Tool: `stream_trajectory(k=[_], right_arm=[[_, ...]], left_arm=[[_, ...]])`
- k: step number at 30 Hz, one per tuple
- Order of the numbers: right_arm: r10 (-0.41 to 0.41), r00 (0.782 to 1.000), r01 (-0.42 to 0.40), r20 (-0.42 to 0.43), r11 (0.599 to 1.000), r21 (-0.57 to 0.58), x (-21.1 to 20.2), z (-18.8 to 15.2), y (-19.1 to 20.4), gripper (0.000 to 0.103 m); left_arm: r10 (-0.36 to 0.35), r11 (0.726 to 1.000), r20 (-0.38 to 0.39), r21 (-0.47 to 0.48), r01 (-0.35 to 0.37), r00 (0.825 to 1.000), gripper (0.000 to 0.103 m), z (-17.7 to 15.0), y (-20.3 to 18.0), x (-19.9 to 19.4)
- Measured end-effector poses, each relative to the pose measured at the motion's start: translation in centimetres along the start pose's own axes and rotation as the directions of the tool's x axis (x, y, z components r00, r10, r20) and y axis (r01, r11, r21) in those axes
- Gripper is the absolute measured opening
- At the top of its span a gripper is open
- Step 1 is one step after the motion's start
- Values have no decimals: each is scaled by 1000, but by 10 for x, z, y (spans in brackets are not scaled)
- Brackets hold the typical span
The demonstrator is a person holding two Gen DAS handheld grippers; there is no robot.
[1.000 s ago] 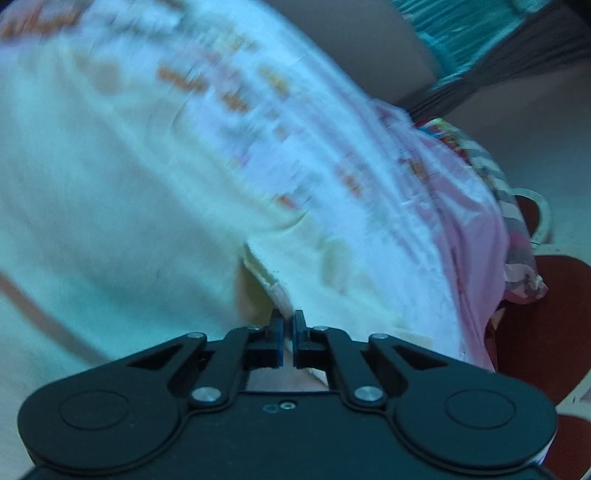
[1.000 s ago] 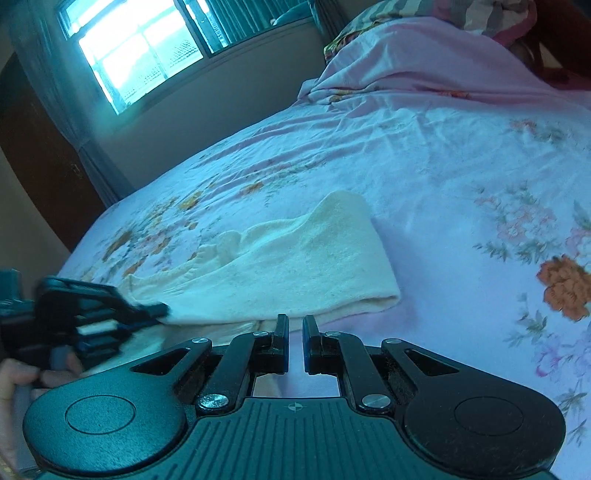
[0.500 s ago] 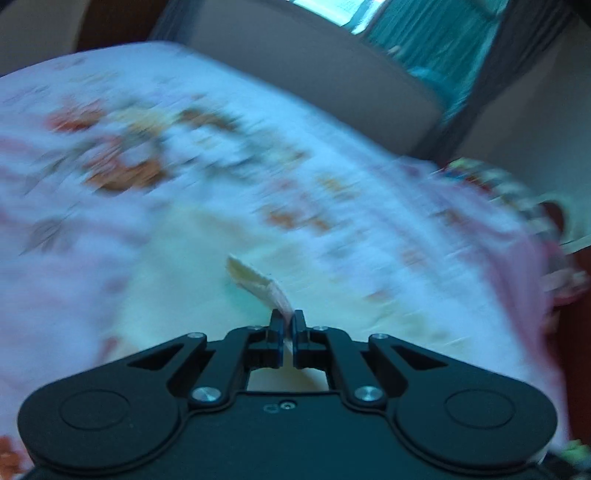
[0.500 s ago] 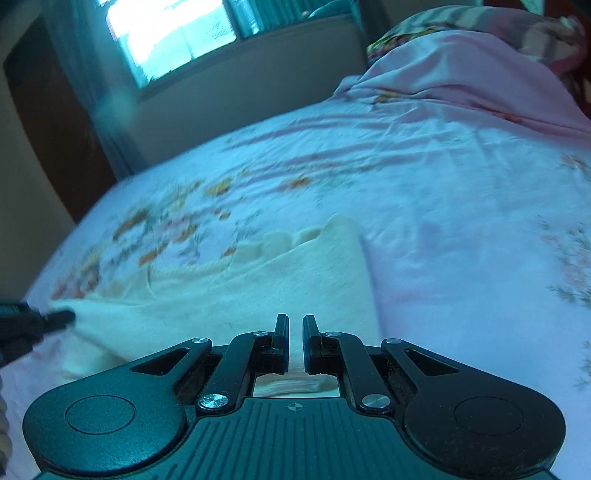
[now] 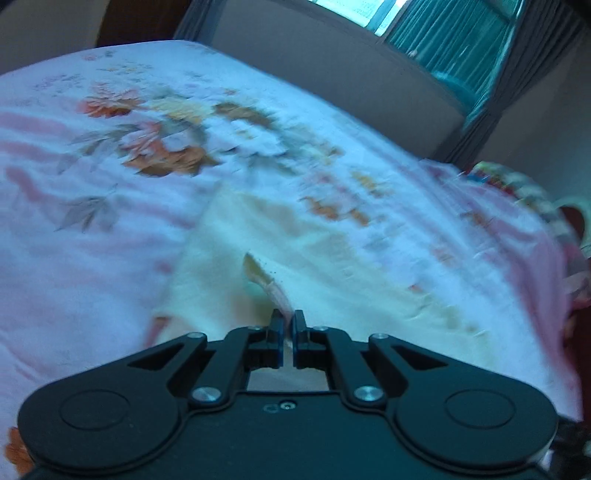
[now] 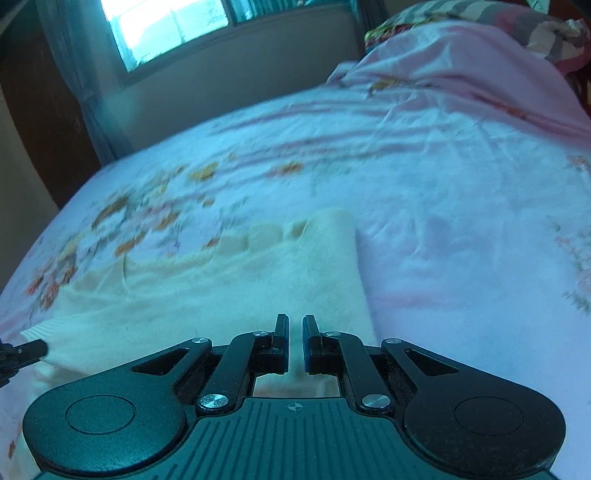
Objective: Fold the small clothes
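**Cream garment stretched flat between 2 grippers on the flowered bed**

A small cream garment lies spread on the bed sheet, a pale pink and white sheet printed with orange and brown flowers. It sits toward the near edge of the bed, its right border running straight up from the right gripper to a rounded far corner, its far edge wavy and slightly rumpled.

The left gripper has its 2 fingers pressed nearly together on an edge of the cloth; a thin ribbed strip of the cream fabric rises out from between the fingertips and stands up in a small peak just ahead of them. From the right wrist view, the tip of that same gripper shows at the far left edge, touching the left corner of the garment, which is drawn out to a point there.

The right gripper has its fingers almost closed, with only a narrow slot between them. Cream fabric lies directly under and behind the tips, but I cannot tell from here whether any of it is pinched in that slot or whether the tips only rest over it.

Beyond the bed, a pale wall runs under a bright window with a curtain hanging at its side. At the head of the bed, a pink cover is heaped over a striped pillow. The left wrist view is somewhat blurred.
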State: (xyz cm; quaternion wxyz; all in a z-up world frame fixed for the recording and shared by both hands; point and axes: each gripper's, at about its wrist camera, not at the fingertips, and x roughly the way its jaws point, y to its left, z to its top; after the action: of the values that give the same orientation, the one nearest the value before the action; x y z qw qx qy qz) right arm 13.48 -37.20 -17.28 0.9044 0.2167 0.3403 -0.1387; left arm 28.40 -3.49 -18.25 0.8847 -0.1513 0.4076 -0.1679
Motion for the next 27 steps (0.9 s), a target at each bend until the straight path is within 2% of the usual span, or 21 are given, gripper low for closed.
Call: stream_trajectory(k=[3,6,7,9,12,16,17,19,23,25,27], right_arm=[[-13,998,12,-60,1000,-15,14,-8,3,7],[-5,998,4,-61,1000,-14,10,-5,4,7],[1,999,-1,-35,1000,-21,4,-3,5,7],[-12,1000,12,6,999,-42,-4,-2,9,7],[-23,995,16,-97,998,-64,15,-9,8,7],[-21,997,15,-74,997,-76,8,-8,12,7],[-15,999,11,-51,997,-75,4,-7,13,7],[-26,1000,25,-16,995,-101,1,-3,19,7],[-35,999,31,-39,993,-111,17,1,25,7],[-58,994,45,-93,990,-136,34,-7,24,7],[-72,995,57,-75,981,-185,37,-14,27,6]], left_arm=[[33,998,-47,-49,-35,998,3,-6,19,13],[46,999,-64,-10,-47,997,6,-6,12,9],[34,999,-63,3,-34,997,14,-4,8,5],[29,999,-33,36,-28,999,17,-6,1,-6],[45,997,-9,57,-44,999,17,-7,-6,-16],[41,996,60,81,-46,997,17,-3,-13,-34],[33,995,62,94,-38,998,21,-2,-16,-35],[37,990,33,138,-41,999,23,0,-23,-25],[123,978,-84,177,-106,989,26,-3,-25,20],[141,970,-76,209,-122,987,27,-9,-25,28],[162,954,-52,264,-143,985,27,-16,-30,27]])
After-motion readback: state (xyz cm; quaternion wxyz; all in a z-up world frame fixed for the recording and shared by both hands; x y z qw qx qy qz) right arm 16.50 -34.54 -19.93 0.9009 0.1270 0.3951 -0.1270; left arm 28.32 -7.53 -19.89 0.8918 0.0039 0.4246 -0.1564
